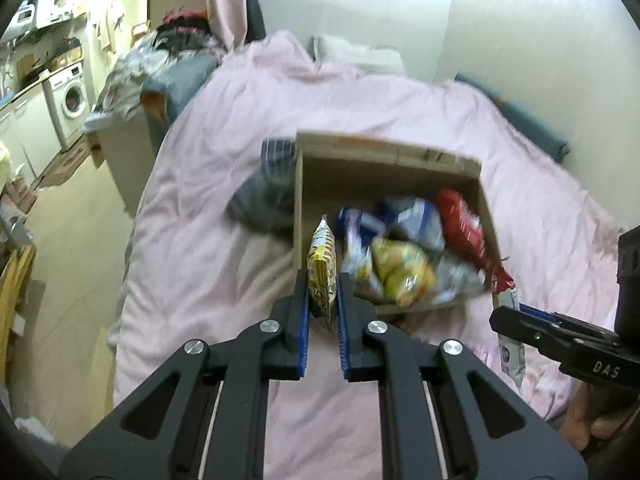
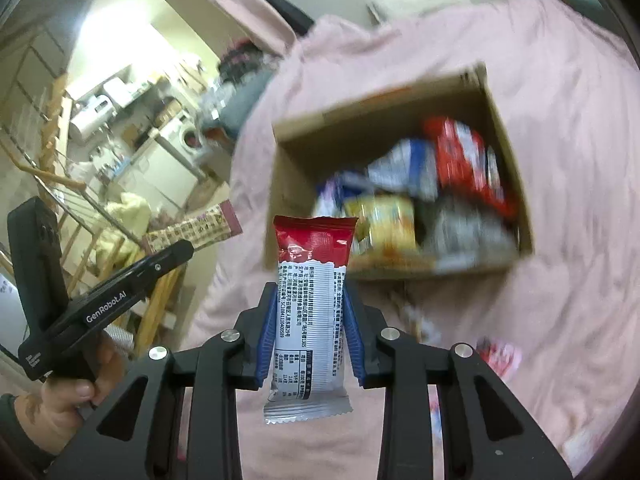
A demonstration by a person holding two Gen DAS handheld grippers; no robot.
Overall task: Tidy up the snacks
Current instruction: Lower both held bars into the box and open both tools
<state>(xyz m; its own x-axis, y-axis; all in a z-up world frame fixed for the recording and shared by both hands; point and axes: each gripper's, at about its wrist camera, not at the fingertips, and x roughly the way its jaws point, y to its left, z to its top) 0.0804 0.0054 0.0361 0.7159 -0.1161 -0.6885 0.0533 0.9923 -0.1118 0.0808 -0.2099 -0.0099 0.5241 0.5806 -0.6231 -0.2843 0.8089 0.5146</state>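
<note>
Both grippers are carrying snacks toward the box (image 1: pixel 384 168): left gripper (image 1: pixel 323 280) clenching a yellow packet (image 1: pixel 321 256), right gripper (image 2: pixel 312 296) gripping a red-topped bar (image 2: pixel 310 304), best released only above its opening.

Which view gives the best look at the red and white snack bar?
The right wrist view: the red and white snack bar stands upright between the right gripper's jaws, its printed back fully legible. In the left wrist view it shows only at the right edge, edge-on, small and partly hidden by that gripper.
</note>
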